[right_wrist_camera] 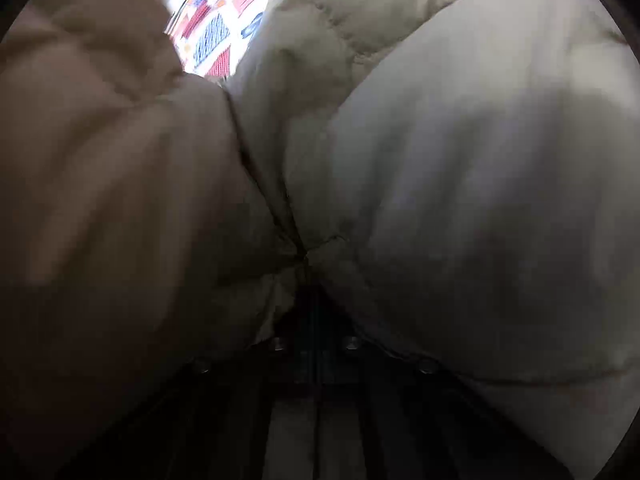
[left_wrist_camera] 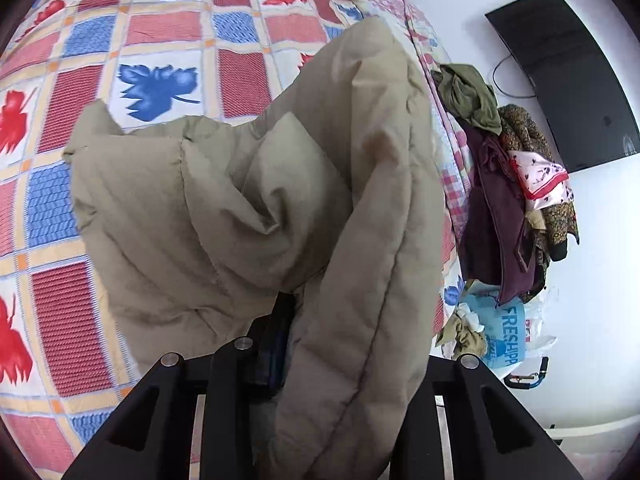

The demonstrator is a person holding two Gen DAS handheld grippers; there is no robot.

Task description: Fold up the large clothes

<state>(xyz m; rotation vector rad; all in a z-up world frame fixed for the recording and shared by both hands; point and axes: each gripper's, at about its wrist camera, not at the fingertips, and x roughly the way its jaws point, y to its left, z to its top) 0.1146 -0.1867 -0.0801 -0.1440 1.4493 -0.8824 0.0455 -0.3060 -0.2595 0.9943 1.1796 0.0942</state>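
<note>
A beige quilted puffer jacket (left_wrist_camera: 248, 208) hangs bunched above the bed. My left gripper (left_wrist_camera: 288, 320) is shut on a fold of the jacket; the fabric drapes over its right finger and hides the tips. In the right wrist view the same jacket (right_wrist_camera: 440, 200) fills nearly the whole frame, dim and blurred. My right gripper (right_wrist_camera: 308, 280) is shut on a pinched fold of the jacket where the creases meet; its fingertips are buried in the cloth.
The bed carries a patchwork quilt (left_wrist_camera: 168, 40) with red and blue leaves, also glimpsed in the right wrist view (right_wrist_camera: 216, 36). Right of the bed hangs a pile of clothes (left_wrist_camera: 508, 200), a blue bag (left_wrist_camera: 504, 336) below it, and a black TV (left_wrist_camera: 572, 80) on the white wall.
</note>
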